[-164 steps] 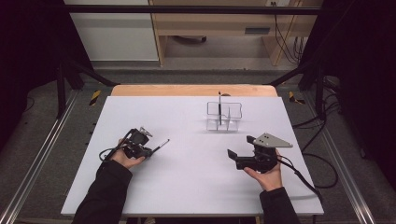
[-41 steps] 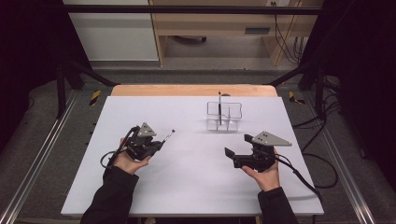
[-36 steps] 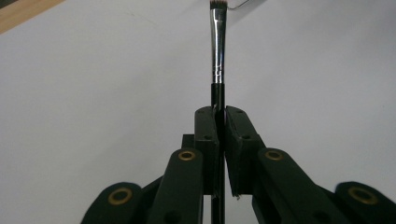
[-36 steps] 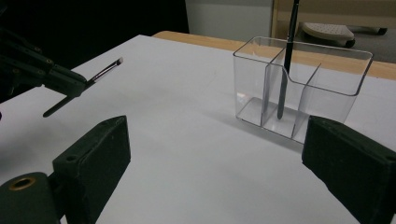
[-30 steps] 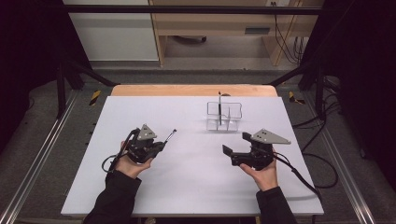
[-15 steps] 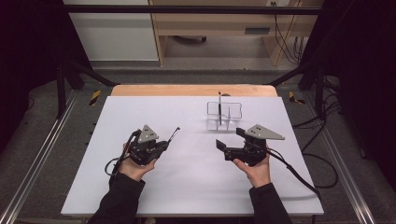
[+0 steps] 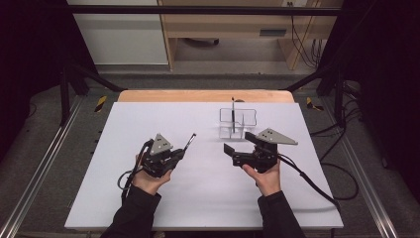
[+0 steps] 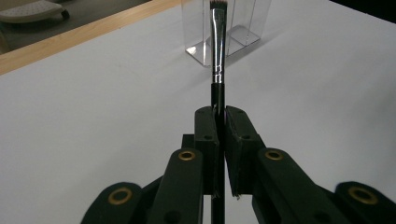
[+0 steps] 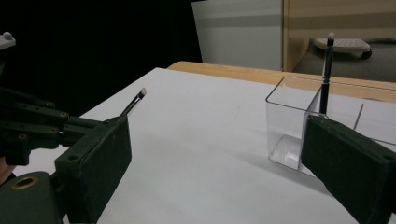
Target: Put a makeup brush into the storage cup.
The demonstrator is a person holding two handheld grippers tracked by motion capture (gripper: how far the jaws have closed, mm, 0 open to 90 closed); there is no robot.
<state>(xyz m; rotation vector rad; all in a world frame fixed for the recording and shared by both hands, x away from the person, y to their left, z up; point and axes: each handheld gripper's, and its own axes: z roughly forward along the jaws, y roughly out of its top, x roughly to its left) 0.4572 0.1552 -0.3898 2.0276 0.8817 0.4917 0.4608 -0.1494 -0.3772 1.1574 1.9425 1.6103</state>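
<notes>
The left gripper [image 7: 179,151], clamped on a brush [image 8: 218,42], is carrying it toward the clear holder [image 7: 238,122]; next it must tip it upright, while the right gripper [image 7: 229,150] gapes empty.

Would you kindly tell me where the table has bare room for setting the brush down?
The white table is bare left of the left gripper, which holds the brush, and along the near edge between both forearms. It is crowded around the clear organizer beside the right gripper.

Each black hand-held gripper [image 7: 171,157] has brass-ringed screws, a grey triangular plate, a black cable; sleeves dark.
</notes>
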